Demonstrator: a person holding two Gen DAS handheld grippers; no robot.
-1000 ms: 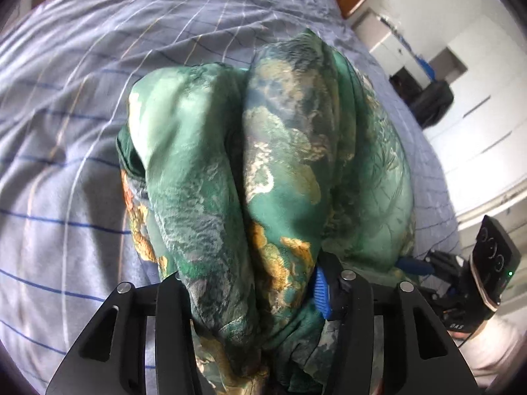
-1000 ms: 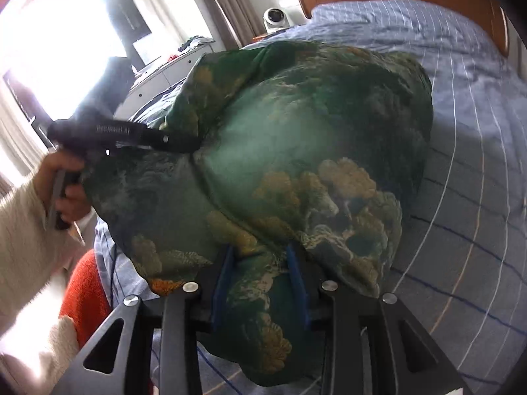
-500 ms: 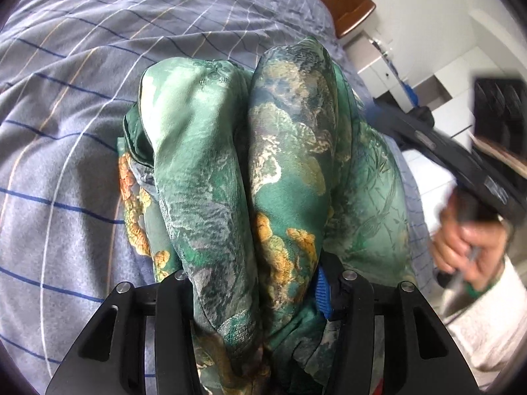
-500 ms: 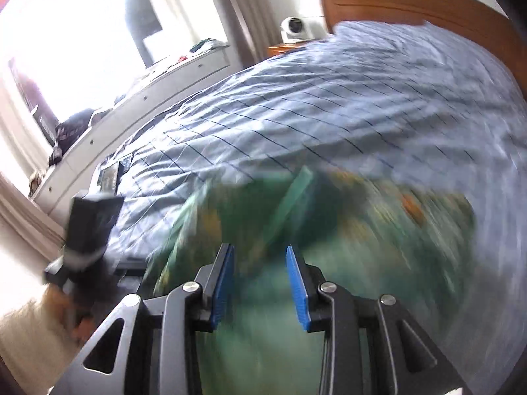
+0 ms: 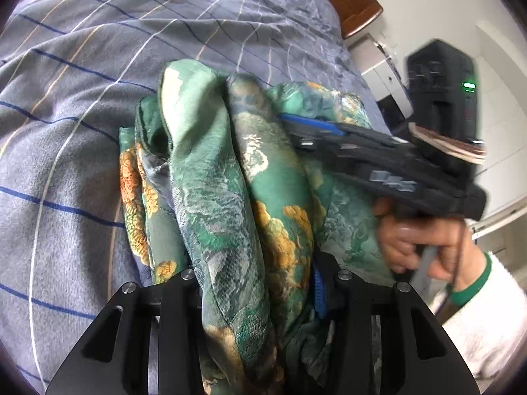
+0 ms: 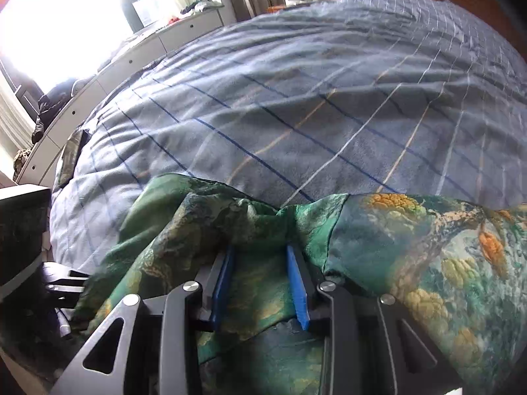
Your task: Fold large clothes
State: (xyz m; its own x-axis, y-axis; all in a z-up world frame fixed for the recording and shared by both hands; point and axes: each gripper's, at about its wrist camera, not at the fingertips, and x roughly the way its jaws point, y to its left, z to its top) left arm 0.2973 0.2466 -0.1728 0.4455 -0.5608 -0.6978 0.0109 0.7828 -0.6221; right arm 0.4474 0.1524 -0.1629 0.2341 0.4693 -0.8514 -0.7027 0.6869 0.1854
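Left tongs [image 5: 260, 276] clamp a thick gathered bunch of the green garment [image 5: 230, 177], and their jaws are closing further on it. The right tongs [image 6: 260, 283] sit low over the same cloth, blue pads [image 6: 298, 291] apart with fabric lying between them; whether those pads press it, I cannot tell. The garment lies bunched on the bed [image 6: 296, 98], near its edge.

The likely trouble is slippage: this cloth looks thin, smooth and slightly glossy, so a fold could slide out of the 2 grips or the layers could shift and leave uneven edges. The bundle is already rope-like in the left wrist view, so pulling from there could set creases instead of a flat fold. The right tongs also reach close across the left ones, and a knock could drag cloth loose.

Print: leaves and orange blossoms on green. The bed cover is soft, matte, grey-blue with thin checked lines, rumpled in places.
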